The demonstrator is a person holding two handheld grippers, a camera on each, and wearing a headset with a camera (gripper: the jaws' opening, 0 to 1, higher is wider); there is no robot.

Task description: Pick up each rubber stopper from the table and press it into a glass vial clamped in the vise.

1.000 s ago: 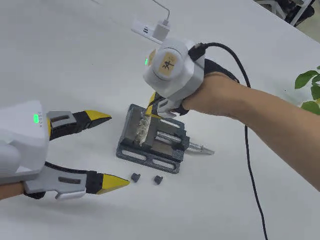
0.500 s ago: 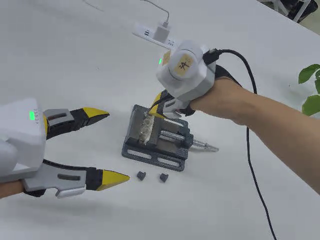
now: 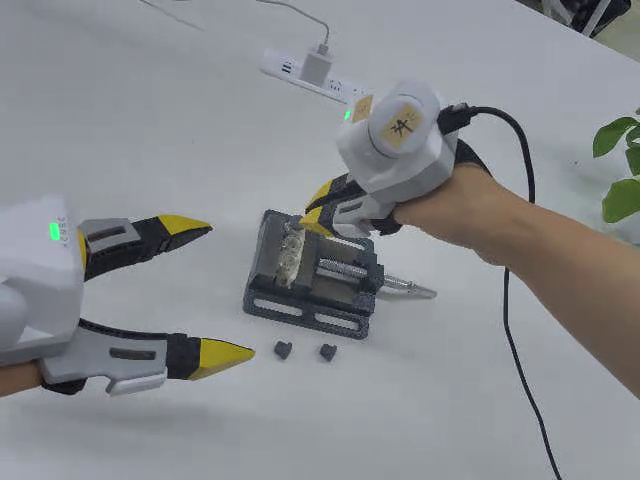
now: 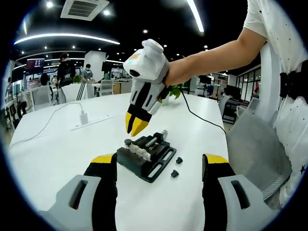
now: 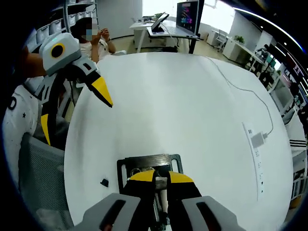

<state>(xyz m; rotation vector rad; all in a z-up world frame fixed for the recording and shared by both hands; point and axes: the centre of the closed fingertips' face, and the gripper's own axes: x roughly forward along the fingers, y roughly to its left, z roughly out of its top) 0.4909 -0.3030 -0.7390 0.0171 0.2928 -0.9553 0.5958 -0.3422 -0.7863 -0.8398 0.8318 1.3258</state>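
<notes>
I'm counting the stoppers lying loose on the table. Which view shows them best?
The head view: both stoppers lie clear on the table beside the vise. The left gripper view shows both too, but smaller. The right gripper view shows one as a dark speck.

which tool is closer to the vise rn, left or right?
Right. The right tool hangs just above the vise, at its far end. The left tool is off to the vise's side, open, apart from it.
</notes>
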